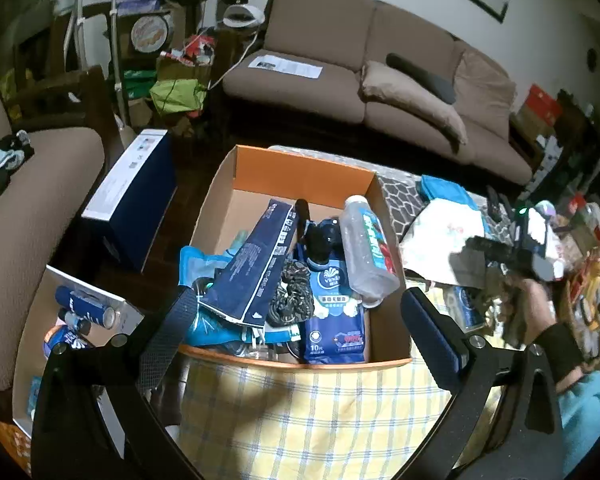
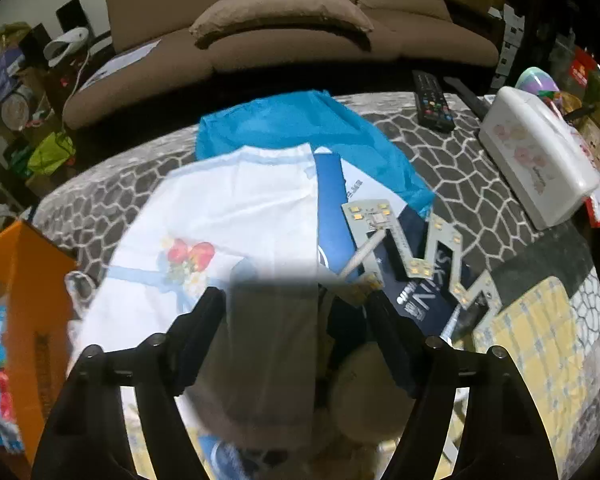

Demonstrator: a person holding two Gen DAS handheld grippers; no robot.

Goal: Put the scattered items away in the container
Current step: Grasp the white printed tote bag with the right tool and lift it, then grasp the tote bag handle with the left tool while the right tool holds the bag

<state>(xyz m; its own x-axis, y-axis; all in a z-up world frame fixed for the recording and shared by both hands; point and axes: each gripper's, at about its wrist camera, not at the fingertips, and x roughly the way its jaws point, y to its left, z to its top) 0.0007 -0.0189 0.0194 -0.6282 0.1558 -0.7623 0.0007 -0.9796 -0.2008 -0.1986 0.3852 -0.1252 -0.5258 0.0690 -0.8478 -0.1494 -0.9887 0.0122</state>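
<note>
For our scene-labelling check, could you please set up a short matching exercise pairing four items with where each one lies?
Items:
1. clear plastic bottle
2. black remote control
3. white tissue box
4. zigzag LED strip board

Places:
A. on the patterned table, at its far edge near the sofa
B. on the dark blue package on the table
C. inside the orange cardboard box
D. at the table's right side, beside the remote

Pairs: 1-C, 2-A, 3-D, 4-B
</note>
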